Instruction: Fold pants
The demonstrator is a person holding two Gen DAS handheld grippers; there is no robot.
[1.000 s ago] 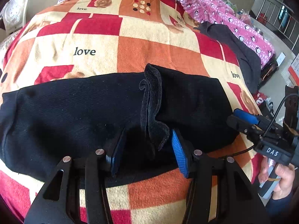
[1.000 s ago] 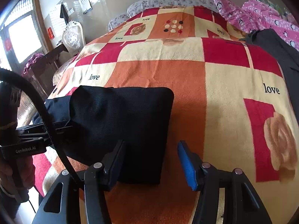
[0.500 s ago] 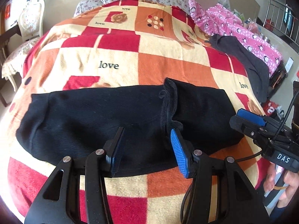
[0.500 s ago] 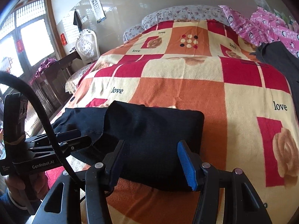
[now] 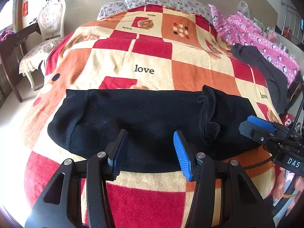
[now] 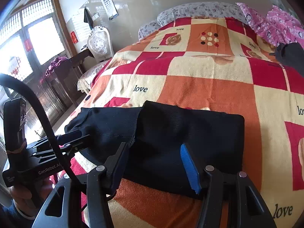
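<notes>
Ahead of both tongs, across the checked blanket (image 5: 199,72): black pants (image 5: 144,117), flat, running left to right, one end folded back over the rest.

From the left wrist:
- Left tongs (image 5: 149,152) wide open, nothing between the pads, over the near edge of the pants.
- Left pad (image 5: 118,152) dark, right pad (image 5: 181,155) blue.
- Ruffled edge of the folded layer (image 5: 208,114) just right of the blue pad, crossing the pants from far side to near side.
- Right tongs (image 5: 256,127) at the right edge of view, just off the folded end of the pants, its blue pad on top; gap not readable from here.
- Grey garment (image 5: 266,66) far right, well apart from the pants, beside a pink quilt (image 5: 256,36).
- White chair (image 5: 51,20) far left, off the bed.

From the right wrist:
- Right tongs (image 6: 153,161) spread wide as well, gripping nothing, over the folded end of the pants (image 6: 190,136).
- Squared fold corner to the right of the blue pad (image 6: 190,167), on an orange square of blanket (image 6: 209,87).
- Left tongs (image 6: 76,138) to the left, level with the single-layer part of the pants, touching or just above the cloth: cannot tell which.
- Pillows (image 6: 199,11) at the far end of the bed, window (image 6: 34,43) beyond on the left.
</notes>
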